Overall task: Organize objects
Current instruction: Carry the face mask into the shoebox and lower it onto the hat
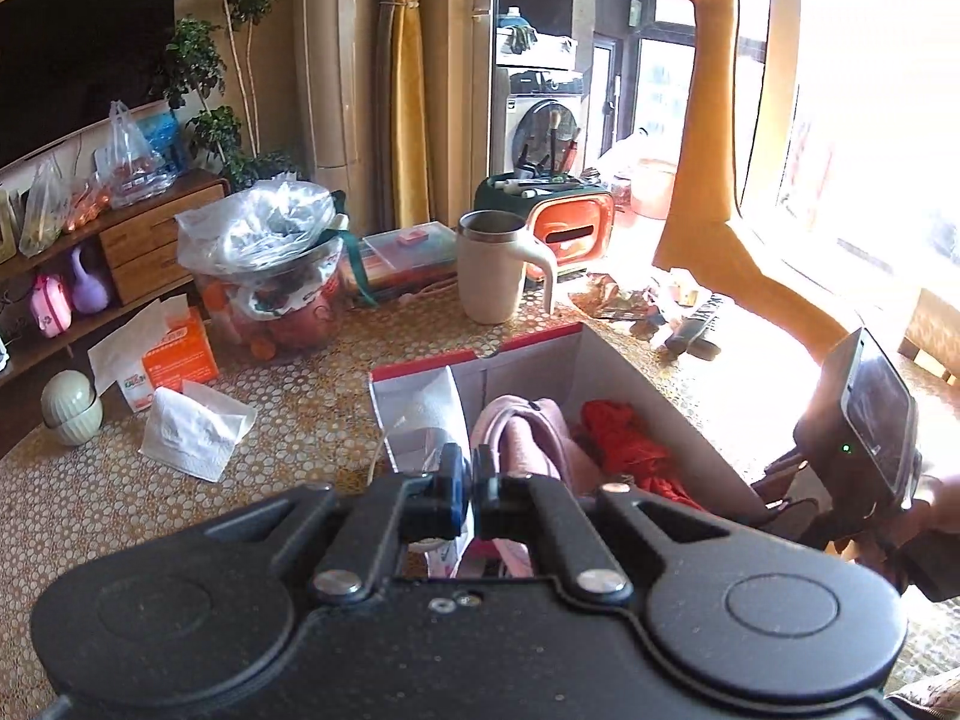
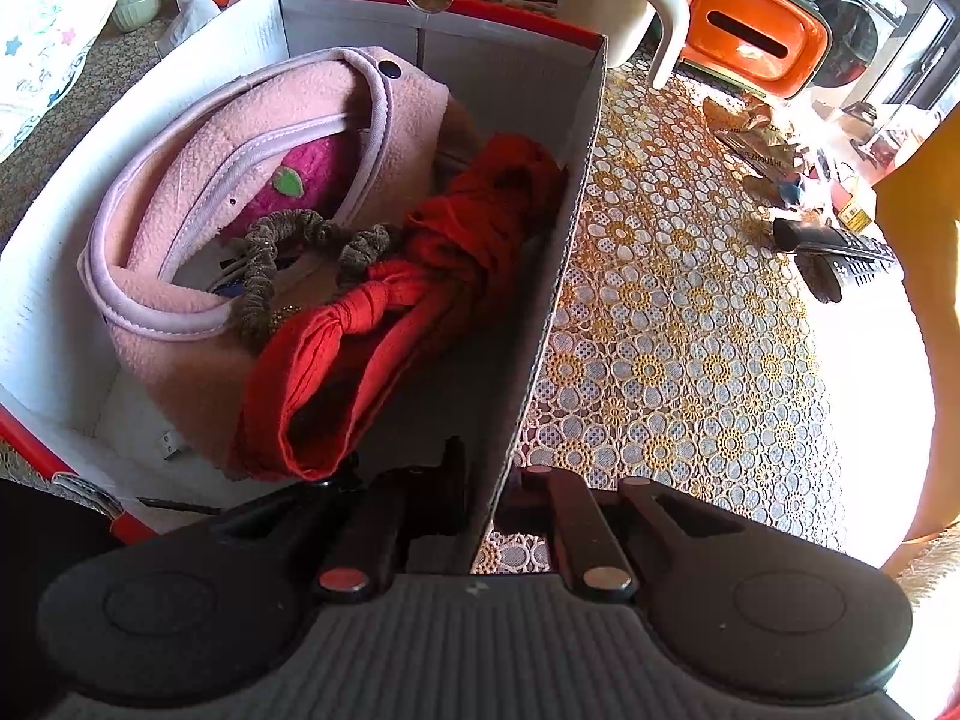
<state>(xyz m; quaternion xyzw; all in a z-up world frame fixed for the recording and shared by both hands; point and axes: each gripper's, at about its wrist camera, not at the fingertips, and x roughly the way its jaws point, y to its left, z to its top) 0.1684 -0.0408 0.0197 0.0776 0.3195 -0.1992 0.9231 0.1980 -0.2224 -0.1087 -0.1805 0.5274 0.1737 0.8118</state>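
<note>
Right, your biggest surface is the table (image 2: 690, 312), covered in a lace cloth of yellow and white flowers. On it sits the cardboard box (image 2: 564, 228), red along its rim and grey inside, and that box holds the task's things. Largest in it is the pink fleece garment (image 2: 180, 312), lying along the box's left side with a pale trim around its edge. Beside it, against the right wall, lies the red cloth (image 2: 372, 324), knotted at the middle and bunched toward the far end. Across the two rests a brownish scrunchie (image 2: 270, 264), touching both the fleece and the red knot.

Beyond the box, in the left wrist view, stands a cream mug (image 1: 492, 267) with a metal lip, just beside an orange container (image 1: 573, 228). Off to the left are a clear plastic bag (image 1: 264, 228) over a tub, an orange tissue pack (image 1: 180, 354) and a loose white tissue (image 1: 192, 432). Two dark remotes (image 2: 840, 252) lie well apart from the box on the right, in the sunlight.

Your right gripper (image 2: 486, 498) straddles the box's right wall near its close corner, one finger inside and one outside, pinched narrow on the cardboard. Your left gripper (image 1: 471, 474) hangs above the near end of the box with its blue-padded tips pressed together and nothing between them.
</note>
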